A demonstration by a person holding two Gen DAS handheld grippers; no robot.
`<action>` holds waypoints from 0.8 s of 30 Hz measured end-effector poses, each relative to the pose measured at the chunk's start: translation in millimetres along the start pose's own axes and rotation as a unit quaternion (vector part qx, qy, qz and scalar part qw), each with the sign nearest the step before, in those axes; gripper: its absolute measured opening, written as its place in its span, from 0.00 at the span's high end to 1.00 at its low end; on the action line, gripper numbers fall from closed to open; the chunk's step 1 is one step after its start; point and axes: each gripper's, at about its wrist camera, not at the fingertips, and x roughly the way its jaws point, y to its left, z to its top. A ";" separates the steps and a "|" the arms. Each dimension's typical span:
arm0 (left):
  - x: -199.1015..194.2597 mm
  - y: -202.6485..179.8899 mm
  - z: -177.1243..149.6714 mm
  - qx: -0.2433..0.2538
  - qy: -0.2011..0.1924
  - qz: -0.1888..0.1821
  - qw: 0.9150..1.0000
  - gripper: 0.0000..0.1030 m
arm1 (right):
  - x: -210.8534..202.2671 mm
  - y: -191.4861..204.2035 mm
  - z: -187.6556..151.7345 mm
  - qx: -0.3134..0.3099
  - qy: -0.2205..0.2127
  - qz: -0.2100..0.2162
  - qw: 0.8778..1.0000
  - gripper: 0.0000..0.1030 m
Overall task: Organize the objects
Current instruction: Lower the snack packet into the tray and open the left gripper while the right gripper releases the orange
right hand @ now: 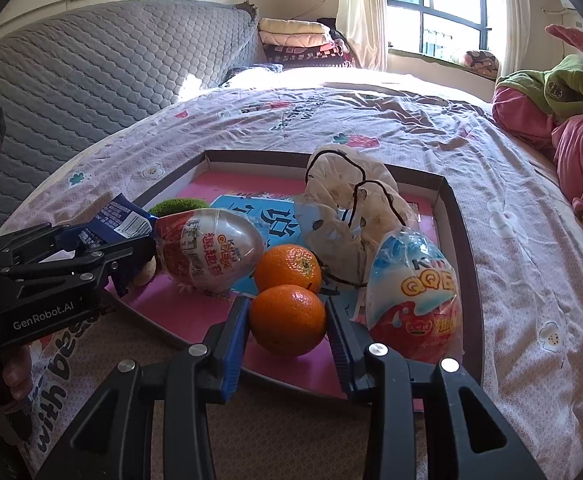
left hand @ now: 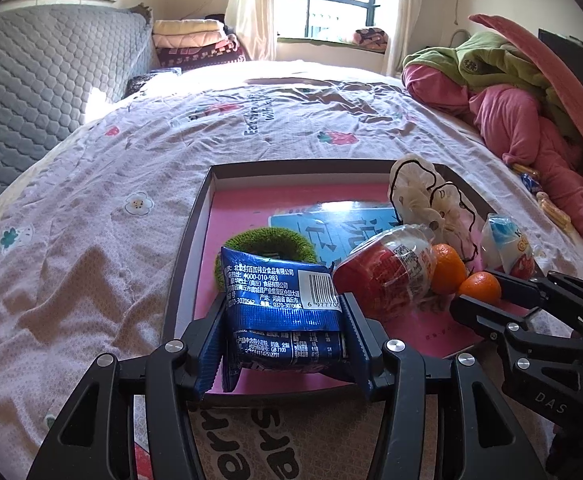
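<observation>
Blue snack packet point(left hand: 281, 312) clamped in left tool point(left hand: 279, 344); orange point(right hand: 287, 320) in right tool point(right hand: 287, 328).

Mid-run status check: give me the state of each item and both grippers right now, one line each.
Left gripper: shut on the blue snack packet, over the tray.
Right gripper: shut on the near orange.
Far orange: loose in the tray, touching the near one.
Red egg: lying on its side in the tray.
Blue-topped egg: standing upright, wrapped.
Green scrunchie: lying flat, partly hidden.
Tray: open, on the bed.
</observation>
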 end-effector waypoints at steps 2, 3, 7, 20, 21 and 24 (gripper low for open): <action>0.2 -2.0 -1.1 0.003 0.001 -0.001 1.000 0.46 | 0.3 -0.6 -0.2 0.001 0.000 0.000 1.000 0.62; 0.2 -2.5 -1.4 0.003 0.001 -0.001 1.000 0.46 | 0.2 -0.5 -0.3 0.001 0.001 0.001 1.000 0.62; 0.2 -3.7 -2.5 0.002 0.001 -0.001 1.000 0.46 | -0.3 -0.5 -0.4 0.003 0.001 0.001 1.000 0.62; -0.8 -8.4 -6.0 0.006 -0.001 -0.005 1.000 0.46 | -5.9 -2.3 -0.4 0.011 -0.007 -0.001 1.000 0.61; -0.6 -8.4 -6.0 0.006 0.000 -0.007 1.000 0.46 | -6.2 -2.9 -0.2 0.013 -0.008 -0.001 1.000 0.59; -0.7 -10.8 -6.8 0.007 0.001 -0.010 1.000 0.46 | -7.7 -5.5 -0.2 0.018 -0.008 -0.002 1.000 0.58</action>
